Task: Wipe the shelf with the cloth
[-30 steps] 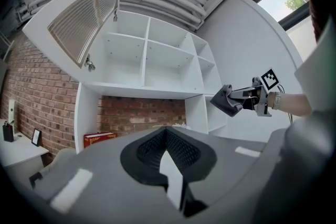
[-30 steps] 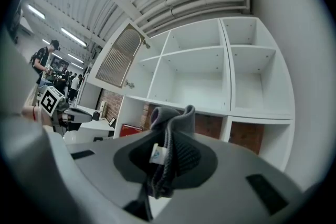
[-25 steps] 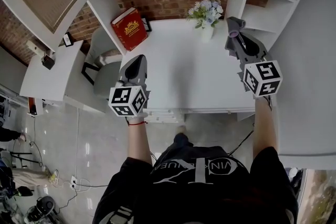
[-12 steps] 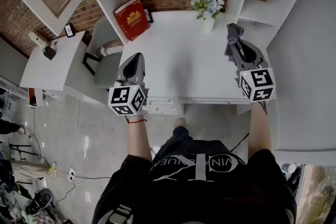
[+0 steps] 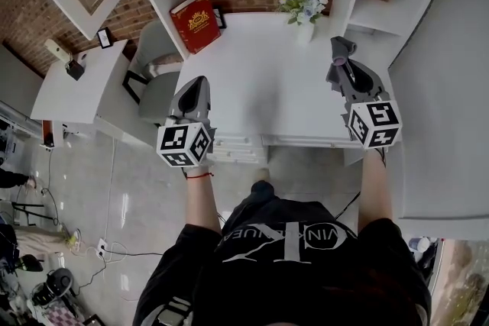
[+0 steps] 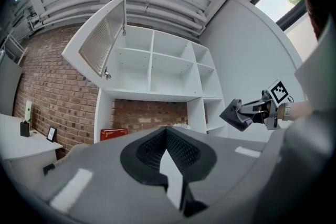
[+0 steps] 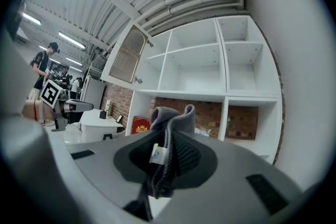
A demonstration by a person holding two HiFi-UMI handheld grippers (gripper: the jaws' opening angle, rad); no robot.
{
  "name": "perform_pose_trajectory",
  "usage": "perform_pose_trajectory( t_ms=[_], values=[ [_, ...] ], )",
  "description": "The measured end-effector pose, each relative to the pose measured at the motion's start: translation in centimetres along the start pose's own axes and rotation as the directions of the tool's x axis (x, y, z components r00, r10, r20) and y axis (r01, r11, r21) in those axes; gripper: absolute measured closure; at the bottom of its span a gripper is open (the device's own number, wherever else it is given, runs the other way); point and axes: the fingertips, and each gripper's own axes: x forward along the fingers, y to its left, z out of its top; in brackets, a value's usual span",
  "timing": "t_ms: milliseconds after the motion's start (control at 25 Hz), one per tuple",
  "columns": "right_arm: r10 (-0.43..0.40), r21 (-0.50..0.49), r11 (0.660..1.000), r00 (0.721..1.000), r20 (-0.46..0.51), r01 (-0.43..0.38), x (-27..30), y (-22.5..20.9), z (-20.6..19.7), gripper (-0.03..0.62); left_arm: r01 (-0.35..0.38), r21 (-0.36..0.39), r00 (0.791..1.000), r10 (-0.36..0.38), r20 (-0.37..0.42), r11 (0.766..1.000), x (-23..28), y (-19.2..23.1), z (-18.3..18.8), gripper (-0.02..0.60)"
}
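Observation:
My right gripper [image 5: 341,59] is shut on a grey cloth [image 5: 340,48], which bunches up between the jaws [image 7: 173,118] and carries a small white tag. It hovers over the right end of the white desk [image 5: 267,95], pointing level at the white shelf unit [image 7: 195,68]. My left gripper [image 5: 200,82] hangs over the desk's left front edge. Its tips meet and nothing is between them [image 6: 167,129]. The shelf's compartments [image 6: 152,68] are bare. In the left gripper view the right gripper [image 6: 234,115] shows with the cloth at the right.
A red book [image 5: 195,21] leans at the back left of the desk and a vase of flowers [image 5: 304,8] stands at the back middle. An open cabinet door [image 6: 102,42] juts out at the upper left. A grey chair [image 5: 153,72] and side table [image 5: 76,88] stand left.
Both grippers have drawn back a little from the shelf toward the person, and the right one has sunk slightly. The cloth stays clamped in the right gripper.

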Motion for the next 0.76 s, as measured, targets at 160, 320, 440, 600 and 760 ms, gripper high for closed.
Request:
perform_pose_trajectory(
  t_ms=[160, 320, 440, 600, 760],
  values=[
    [0.013, 0.015, 1.000, 1.000, 0.007, -0.014, -0.4, 0.7, 0.0, 0.531, -0.007, 0.001, 1.000, 0.007, 0.002, 1.000, -0.8, 0.0, 0.3, 0.571],
    [0.032, 0.025, 0.999, 0.999, 0.022, -0.033, -0.9, 1.5, -0.1, 0.531, -0.009, 0.005, 1.000, 0.009, 0.001, 1.000, -1.4, -0.1, 0.4, 0.571],
    [0.049, 0.034, 0.998, 0.998, 0.043, -0.051, -1.3, 2.0, 0.1, 0.531, -0.008, 0.006, 1.000, 0.008, 0.000, 1.000, -1.7, -0.2, 0.5, 0.571],
    [0.045, 0.043, 0.998, 0.998, 0.045, -0.047, -1.9, 2.0, 0.1, 0.531, -0.009, 0.003, 1.000, 0.009, 0.008, 1.000, -2.0, -0.4, 0.7, 0.571],
    [0.052, 0.051, 0.997, 0.997, 0.054, -0.055, -2.4, 2.2, 0.2, 0.531, -0.008, 0.002, 1.000, 0.008, 0.014, 1.000, -2.3, -0.5, 1.0, 0.571]
  ],
)
